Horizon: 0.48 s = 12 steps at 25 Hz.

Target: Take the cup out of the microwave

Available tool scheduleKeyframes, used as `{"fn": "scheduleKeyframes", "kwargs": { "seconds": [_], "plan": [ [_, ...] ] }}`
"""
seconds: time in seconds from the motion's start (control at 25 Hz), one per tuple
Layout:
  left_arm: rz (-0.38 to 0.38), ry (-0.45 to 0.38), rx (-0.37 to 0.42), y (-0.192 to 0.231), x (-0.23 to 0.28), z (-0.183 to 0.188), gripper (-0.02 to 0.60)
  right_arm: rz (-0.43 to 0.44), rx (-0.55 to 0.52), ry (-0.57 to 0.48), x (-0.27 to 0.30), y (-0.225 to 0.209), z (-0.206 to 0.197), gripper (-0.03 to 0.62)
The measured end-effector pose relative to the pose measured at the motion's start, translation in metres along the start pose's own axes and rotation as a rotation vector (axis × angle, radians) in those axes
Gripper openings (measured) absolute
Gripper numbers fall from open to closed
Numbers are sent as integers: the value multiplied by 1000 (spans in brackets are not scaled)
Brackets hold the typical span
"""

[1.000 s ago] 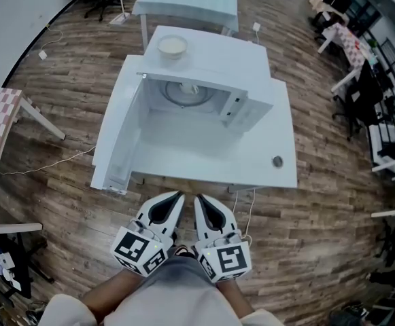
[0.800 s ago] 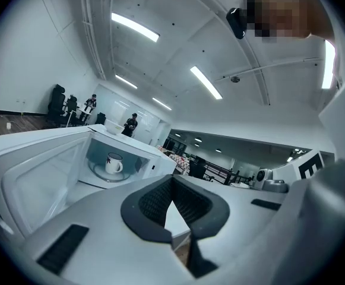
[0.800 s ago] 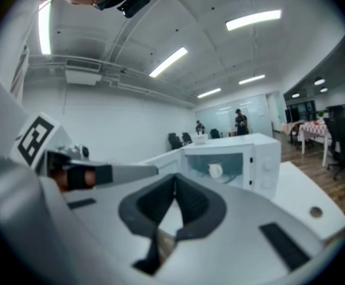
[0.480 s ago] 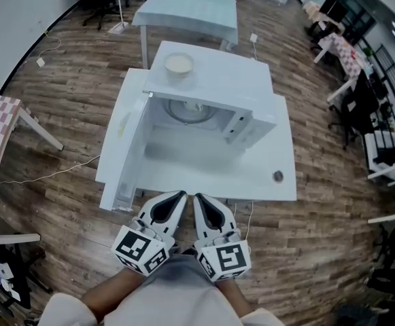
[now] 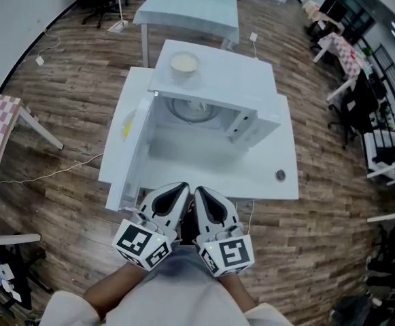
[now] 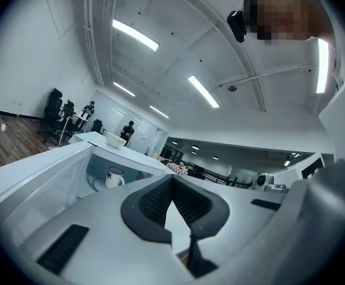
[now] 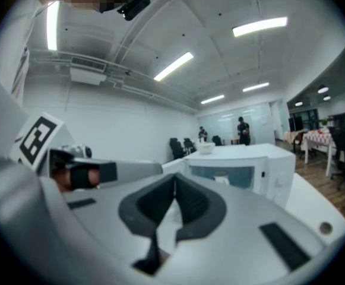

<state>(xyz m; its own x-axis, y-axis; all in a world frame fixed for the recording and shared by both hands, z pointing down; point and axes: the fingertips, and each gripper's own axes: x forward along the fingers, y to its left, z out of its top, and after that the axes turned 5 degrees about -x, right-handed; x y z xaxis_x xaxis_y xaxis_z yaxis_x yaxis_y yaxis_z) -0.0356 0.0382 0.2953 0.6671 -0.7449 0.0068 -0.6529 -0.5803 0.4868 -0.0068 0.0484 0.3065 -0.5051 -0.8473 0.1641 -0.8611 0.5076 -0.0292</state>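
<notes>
Both tools are held side by side, close to the person's body and short of the desk. The left hand-held gripper has its jaws closed together with nothing between them, as the left gripper view shows directly. The right hand-held gripper is likewise closed and empty in its own view.

Ahead of both, the microwave stands on the desk with its door swung wide open, on the left hand-held gripper's outer side. The cup sits inside the cavity on the round tray, well apart from either tool.

The head view shows the cup only as a small pale shape from above. The left gripper view looks straight into the cavity and shows the cup as a white mug standing upright, ahead of and to the left of the closed left hand-held gripper. The right gripper view looks more at the microwave's front and side. There the cup is only a blurred pale patch behind the closed right hand-held gripper, and the other tool appears beside it at the left edge.

A white bowl rests on top of the microwave; both gripper views show it in profile. A small round object lies on the desk beyond the right tool, to its right, and does not appear in the left gripper view.
</notes>
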Motion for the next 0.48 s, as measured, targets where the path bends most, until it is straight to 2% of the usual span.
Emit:
{"fn": "scheduleKeyframes", "kwargs": {
  "seconds": [0.48],
  "plan": [
    [22,8,-1,16,26,3,15,14,24,-24,20,-22,5,23]
  ]
}}
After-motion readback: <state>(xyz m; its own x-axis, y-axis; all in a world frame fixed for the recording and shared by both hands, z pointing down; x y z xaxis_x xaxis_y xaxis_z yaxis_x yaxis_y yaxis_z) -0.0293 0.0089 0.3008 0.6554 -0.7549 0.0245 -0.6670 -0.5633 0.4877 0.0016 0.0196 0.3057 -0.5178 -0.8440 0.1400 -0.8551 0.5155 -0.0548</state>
